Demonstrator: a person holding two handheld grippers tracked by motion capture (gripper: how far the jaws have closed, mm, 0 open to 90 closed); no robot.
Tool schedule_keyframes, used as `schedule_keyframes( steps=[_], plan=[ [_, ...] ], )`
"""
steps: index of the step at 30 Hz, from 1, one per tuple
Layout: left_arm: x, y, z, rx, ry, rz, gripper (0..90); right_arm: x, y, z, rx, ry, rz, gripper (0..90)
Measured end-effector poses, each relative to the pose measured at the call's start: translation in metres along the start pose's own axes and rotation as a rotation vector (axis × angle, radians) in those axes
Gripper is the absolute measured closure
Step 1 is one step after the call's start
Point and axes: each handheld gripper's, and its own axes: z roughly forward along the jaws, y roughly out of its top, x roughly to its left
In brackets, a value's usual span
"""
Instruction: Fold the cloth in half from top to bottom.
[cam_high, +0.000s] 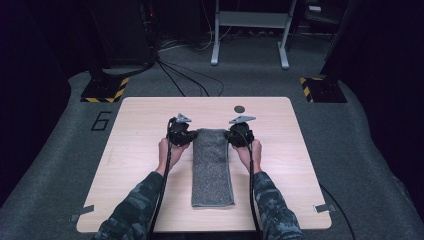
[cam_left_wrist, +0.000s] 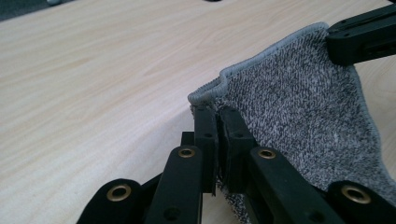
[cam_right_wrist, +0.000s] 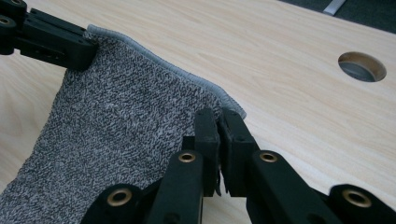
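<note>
High view: a folded grey towel (cam_high: 212, 167) lies mid-frame on the table (cam_high: 140, 145), left gripper (cam_high: 180, 131) and right gripper (cam_high: 241, 134) at its far corners. Left gripper view: jaws pinch the corner at centre, edge lifted. Right gripper view: likewise clamped. Soft, light, limp; corners grip best.

table (cam_high: 150, 150) brightly and evenly lit, dark surroundings; close-up jaws slightly soft.
</note>
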Motion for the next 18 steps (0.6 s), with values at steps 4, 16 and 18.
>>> schedule_keyframes(
  steps=[4,16,18],
  plan=[
    [0.000,0.002,-0.007,-0.024,0.004,0.000,86.4,-0.001,0.005,-0.005,-0.031,0.002,-0.005,86.6],
    [0.003,0.019,-0.029,-0.089,0.027,0.034,86.6,0.008,0.029,-0.026,-0.129,-0.020,-0.052,86.7],
    [0.003,0.021,-0.032,-0.100,0.028,0.040,86.5,0.009,0.032,-0.029,-0.143,-0.020,-0.059,86.6]
  ],
)
